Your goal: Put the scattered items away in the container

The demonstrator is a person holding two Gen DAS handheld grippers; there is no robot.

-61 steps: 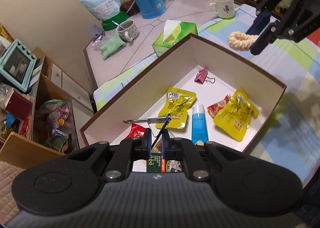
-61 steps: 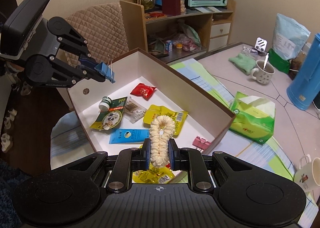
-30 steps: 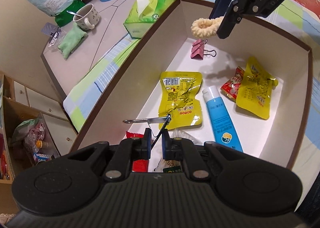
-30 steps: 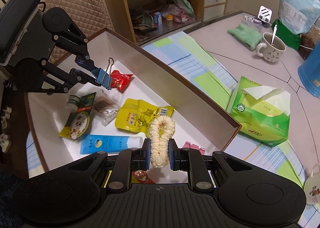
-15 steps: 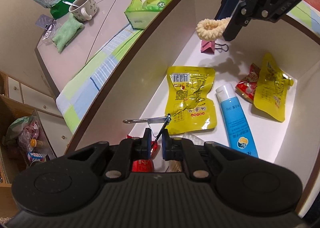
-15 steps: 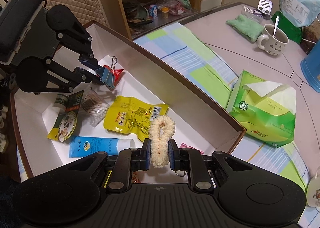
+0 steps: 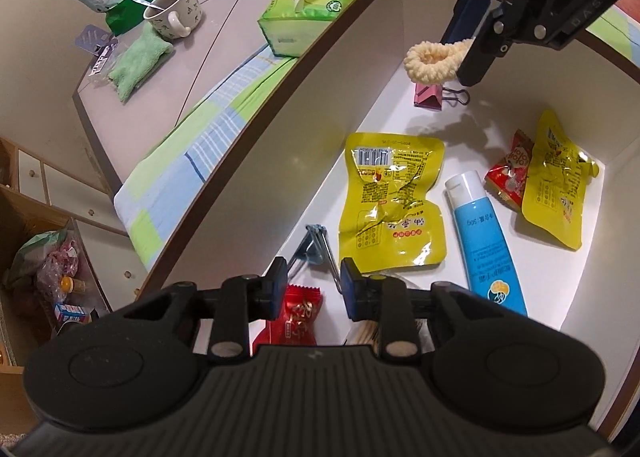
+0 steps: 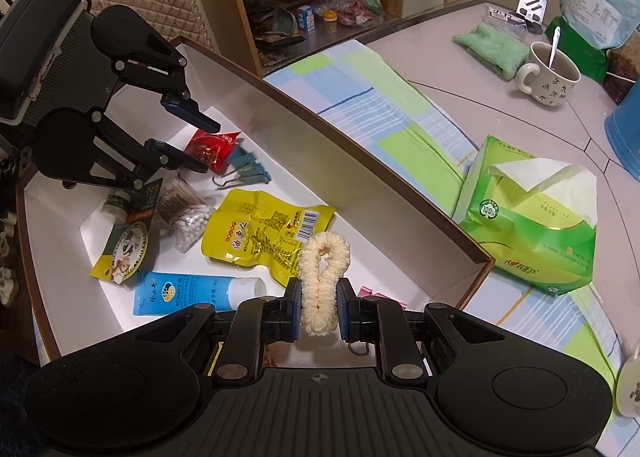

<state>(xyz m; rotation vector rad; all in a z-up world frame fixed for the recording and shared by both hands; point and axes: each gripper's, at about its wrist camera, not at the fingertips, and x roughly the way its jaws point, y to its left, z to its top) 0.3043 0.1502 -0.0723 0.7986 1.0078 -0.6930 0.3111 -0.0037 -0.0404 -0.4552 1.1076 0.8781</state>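
The brown-rimmed box has a white floor. A blue binder clip lies on that floor by the long wall, just ahead of my left gripper, which is open and empty. My right gripper is shut on a cream scrunchie, held in the air over the box's other end, above a pink binder clip. On the floor lie a yellow pouch, a blue tube and a red sachet.
Outside the box, on the checked cloth and grey table, are a green tissue pack, a mug with a spoon, a green cloth and a blue kettle. A cluttered shelf stands behind.
My left gripper has opened and let go of the blue binder clip, which now lies on the box floor. My right gripper, still holding the scrunchie, has sunk lower into the box.
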